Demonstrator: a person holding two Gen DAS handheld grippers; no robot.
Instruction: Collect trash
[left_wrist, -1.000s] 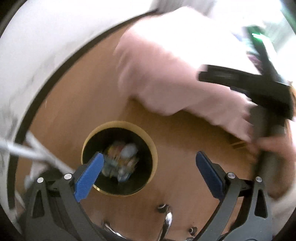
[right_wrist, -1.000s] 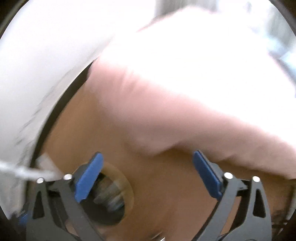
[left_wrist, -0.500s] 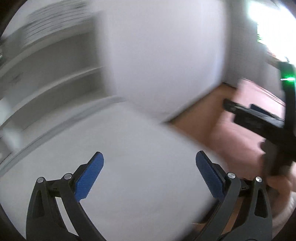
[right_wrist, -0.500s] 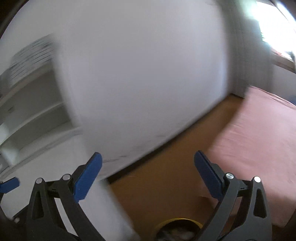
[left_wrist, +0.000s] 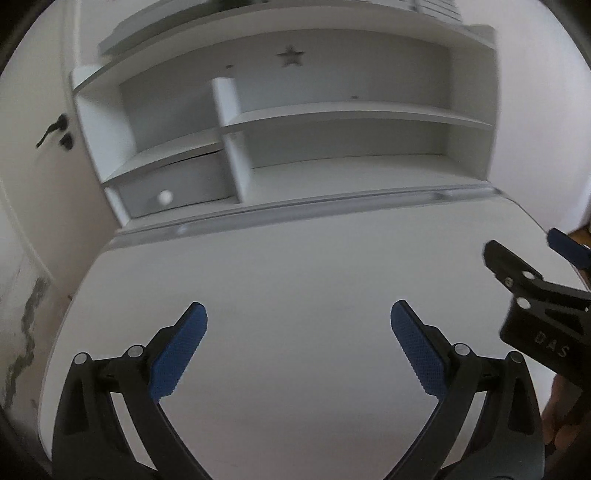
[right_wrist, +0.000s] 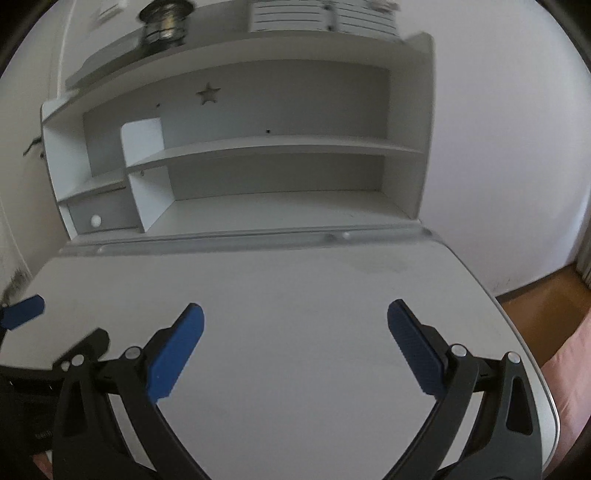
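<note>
Left gripper (left_wrist: 298, 354) spread wide, nothing between its blue pads, and now it's up over the bare white desk (left_wrist: 295, 266) after the blurred swing off the floor. Hutch shelves (left_wrist: 332, 114) at twelve o'clock, right gripper (left_wrist: 532, 284) at three. No trash or bin visible.

Right gripper (right_wrist: 294, 352) equally wide, empty-handed. Bin gone from its bottom edge since half a second back; desk (right_wrist: 295, 280) below, left gripper's pad (right_wrist: 23, 312) at nine, wooden floor (right_wrist: 546, 299) at three.
</note>
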